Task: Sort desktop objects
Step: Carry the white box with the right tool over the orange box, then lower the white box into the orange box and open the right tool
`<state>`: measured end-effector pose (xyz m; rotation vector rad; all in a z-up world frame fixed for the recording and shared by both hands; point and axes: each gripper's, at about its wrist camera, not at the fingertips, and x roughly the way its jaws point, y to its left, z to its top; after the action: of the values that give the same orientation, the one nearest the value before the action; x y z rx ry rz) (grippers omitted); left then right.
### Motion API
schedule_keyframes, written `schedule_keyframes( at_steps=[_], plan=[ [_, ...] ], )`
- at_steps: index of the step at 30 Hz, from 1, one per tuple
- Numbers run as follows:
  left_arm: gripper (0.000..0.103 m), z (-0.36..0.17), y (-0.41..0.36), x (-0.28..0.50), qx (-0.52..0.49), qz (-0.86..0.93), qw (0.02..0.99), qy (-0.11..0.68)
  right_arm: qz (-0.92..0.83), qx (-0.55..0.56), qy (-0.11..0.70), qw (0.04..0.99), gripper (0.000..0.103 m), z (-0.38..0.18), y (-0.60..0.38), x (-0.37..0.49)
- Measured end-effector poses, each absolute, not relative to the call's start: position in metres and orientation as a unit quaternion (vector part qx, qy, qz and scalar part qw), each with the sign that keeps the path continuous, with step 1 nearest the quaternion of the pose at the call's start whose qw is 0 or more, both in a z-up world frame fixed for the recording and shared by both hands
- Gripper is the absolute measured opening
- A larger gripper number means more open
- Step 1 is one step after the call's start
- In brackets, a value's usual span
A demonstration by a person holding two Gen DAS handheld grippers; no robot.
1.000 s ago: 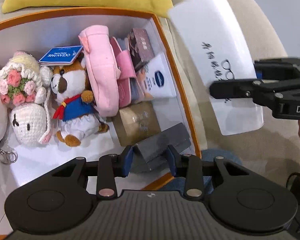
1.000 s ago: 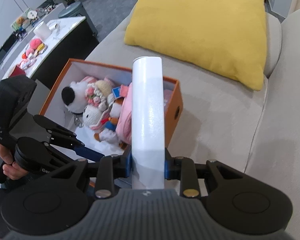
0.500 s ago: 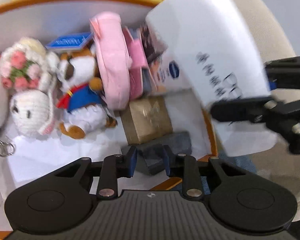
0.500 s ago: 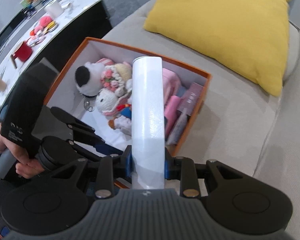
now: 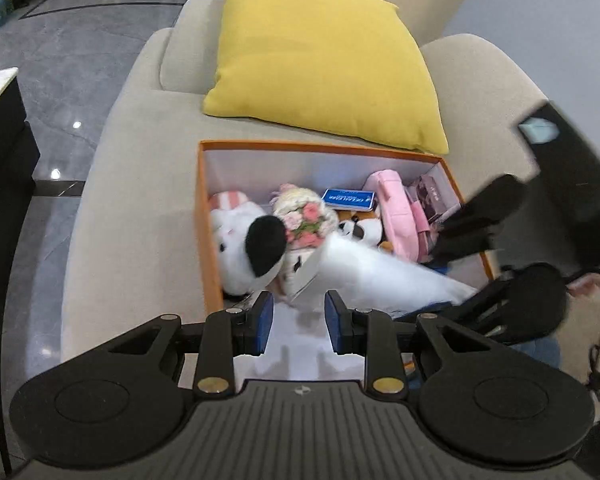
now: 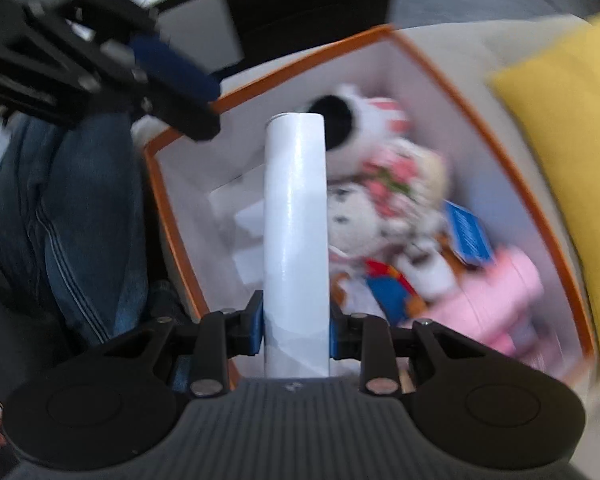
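An orange box (image 5: 204,216) with white walls sits on the beige sofa and holds plush toys (image 5: 256,244), a pink pouch (image 5: 396,212), a blue card (image 5: 348,199) and small packets. My right gripper (image 6: 296,324) is shut on a flat white case (image 6: 294,240) and holds it over the box's near part; the case also shows blurred in the left wrist view (image 5: 372,276). My left gripper (image 5: 298,322) is open and empty, drawn back above the box's near edge. It shows at the upper left of the right wrist view (image 6: 172,76).
A yellow cushion (image 5: 320,56) leans on the sofa back behind the box. A dark table edge (image 5: 0,128) stands at the left, over a glossy grey floor. The person's jeans (image 6: 84,216) are beside the box's near wall.
My left gripper has let go of the grey box it held and pulled back and up. My right gripper has swung the white case down over the box.
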<state>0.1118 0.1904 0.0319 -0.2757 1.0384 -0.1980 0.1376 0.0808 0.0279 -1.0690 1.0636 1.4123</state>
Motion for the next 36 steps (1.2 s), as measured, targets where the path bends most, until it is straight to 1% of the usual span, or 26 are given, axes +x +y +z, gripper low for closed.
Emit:
schedule_keyframes(
  at_steps=[2, 6, 10, 14, 18, 23, 25, 27, 29, 36],
  plan=[
    [0.031, 0.031, 0.192, 0.108, -0.128, -0.101, 0.856, 0.491, 0.606, -0.467, 0.433, 0.476, 0.031, 0.017, 0.096, 0.131],
    [0.031, 0.027, 0.185, 0.105, -0.104, -0.117, 0.861, 0.484, 0.639, -0.485, 0.448, 0.395, 0.031, -0.007, 0.116, 0.130],
    [0.031, 0.021, 0.179, 0.108, -0.079, -0.132, 0.858, 0.490, 0.651, -0.492, 0.467, 0.340, 0.031, -0.030, 0.129, 0.137],
    [0.031, 0.013, 0.174, 0.114, -0.069, -0.139, 0.853, 0.498, 0.662, -0.475, 0.496, 0.300, 0.031, -0.050, 0.137, 0.145],
    [0.031, 0.005, 0.171, 0.122, -0.063, -0.145, 0.847, 0.507, 0.665, -0.464, 0.510, 0.288, 0.032, -0.064, 0.142, 0.153],
    [0.031, 0.003, 0.170, 0.125, -0.062, -0.143, 0.845, 0.511, 0.650, -0.497, 0.502, 0.282, 0.033, -0.080, 0.138, 0.148],
    [0.031, 0.003, 0.172, 0.124, -0.064, -0.141, 0.845, 0.511, 0.654, -0.491, 0.495, 0.293, 0.035, -0.076, 0.135, 0.150],
    [0.031, 0.002, 0.174, 0.124, -0.065, -0.137, 0.845, 0.512, 0.654, -0.489, 0.488, 0.308, 0.041, -0.070, 0.133, 0.153],
    [0.031, 0.003, 0.174, 0.123, -0.065, -0.136, 0.846, 0.512, 0.653, -0.489, 0.480, 0.322, 0.043, -0.064, 0.131, 0.156],
    [0.031, 0.006, 0.169, 0.117, -0.066, -0.141, 0.847, 0.508, 0.649, -0.490, 0.470, 0.344, 0.043, -0.059, 0.128, 0.157]
  ],
)
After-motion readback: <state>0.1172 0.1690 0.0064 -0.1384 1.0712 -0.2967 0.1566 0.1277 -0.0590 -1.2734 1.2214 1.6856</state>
